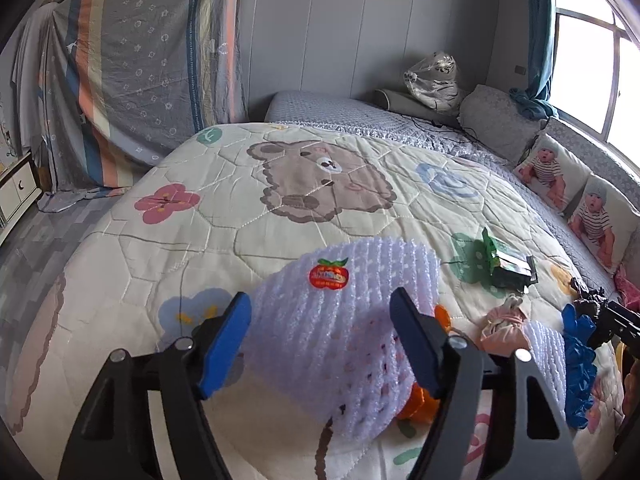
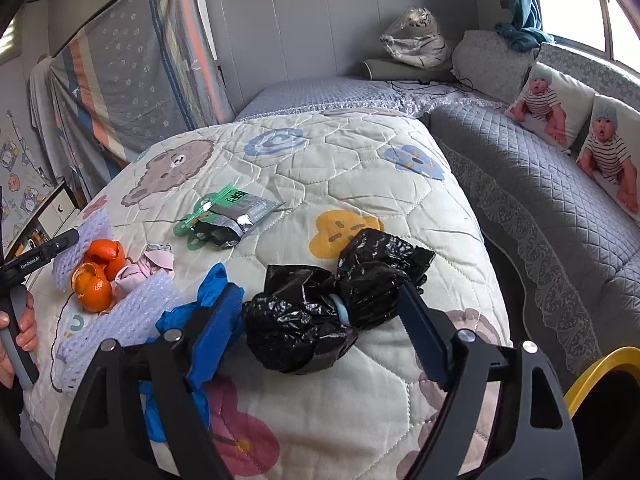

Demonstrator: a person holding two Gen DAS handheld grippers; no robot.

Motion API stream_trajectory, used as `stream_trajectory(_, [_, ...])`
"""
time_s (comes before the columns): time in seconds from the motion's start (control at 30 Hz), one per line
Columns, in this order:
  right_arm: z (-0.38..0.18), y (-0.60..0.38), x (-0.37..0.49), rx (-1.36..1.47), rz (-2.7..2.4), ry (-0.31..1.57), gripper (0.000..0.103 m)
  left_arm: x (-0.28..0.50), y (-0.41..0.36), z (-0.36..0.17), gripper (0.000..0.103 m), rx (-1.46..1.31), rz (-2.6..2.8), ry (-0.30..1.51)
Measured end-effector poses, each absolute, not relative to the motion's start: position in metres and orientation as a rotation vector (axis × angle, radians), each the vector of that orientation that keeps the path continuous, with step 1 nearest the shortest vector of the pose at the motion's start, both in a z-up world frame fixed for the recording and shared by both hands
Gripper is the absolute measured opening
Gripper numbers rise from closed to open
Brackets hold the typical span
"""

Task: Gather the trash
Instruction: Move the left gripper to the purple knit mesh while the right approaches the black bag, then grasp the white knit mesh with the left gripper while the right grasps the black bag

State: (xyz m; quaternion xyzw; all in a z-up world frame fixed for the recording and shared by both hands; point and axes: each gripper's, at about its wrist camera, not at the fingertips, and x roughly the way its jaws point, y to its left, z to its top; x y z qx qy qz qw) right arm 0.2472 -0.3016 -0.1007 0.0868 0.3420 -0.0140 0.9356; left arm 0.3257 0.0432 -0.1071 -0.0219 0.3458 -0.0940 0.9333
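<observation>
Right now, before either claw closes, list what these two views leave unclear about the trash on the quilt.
- Orange peel: left wrist view, mostly hidden behind the foam fruit net and claw finger.
- Black bag: right wrist view, contents hidden; only a pale blue bit peeks out.
- Yellow-rimmed bin: right wrist view, cut off by the frame edge.
- Snack wrapper: print too small to read.

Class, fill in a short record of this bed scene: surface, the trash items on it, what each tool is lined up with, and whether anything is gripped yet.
surface: patterned quilt
trash: white foam net; orange peel; green snack wrapper; blue glove; black plastic bag
left tool: open, foam net between its jaws
right tool: open, black plastic bag between its jaws
gripped: neither visibly yet
</observation>
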Motion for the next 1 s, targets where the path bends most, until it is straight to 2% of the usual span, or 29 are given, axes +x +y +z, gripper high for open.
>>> stream_trajectory(0.13, [-0.104, -0.306, 0.252, 0.204, -0.026, 0.720, 0.062, 0.332, 0.050, -0.114, 0.040, -0.079, -0.195, 0.749])
stream_trajectory(0.17, [-0.105, -0.306, 0.253, 0.204, -0.026, 0.726, 0.060, 0.334, 0.051, -0.116, 0.037, -0.081, -0.190, 0.756])
stream_trajectory(0.23, [-0.105, -0.304, 0.254, 0.198, -0.027, 0.728, 0.059, 0.336, 0.051, -0.119, 0.024, -0.082, -0.190, 0.765])
stream_trajectory(0.33, [-0.105, -0.301, 0.256, 0.180, -0.029, 0.729, 0.053, 0.338, 0.052, -0.121, 0.016, -0.089, -0.181, 0.778])
stream_trajectory(0.53, [-0.104, -0.302, 0.257, 0.170, -0.047, 0.735, 0.038, 0.334, 0.058, -0.112, 0.013, -0.108, -0.170, 0.755])
stream_trajectory(0.63, [-0.106, -0.303, 0.259, 0.163, -0.069, 0.749, 0.015, 0.332, 0.061, -0.106, 0.013, -0.120, -0.168, 0.741])
stream_trajectory(0.73, [-0.111, -0.308, 0.262, 0.191, -0.066, 0.771, 0.014, 0.329, 0.064, -0.101, 0.013, -0.124, -0.162, 0.727])
stream_trajectory(1.0, [-0.097, -0.307, 0.252, 0.176, -0.058, 0.725, 0.002, 0.321, 0.072, -0.089, 0.013, -0.142, -0.160, 0.695])
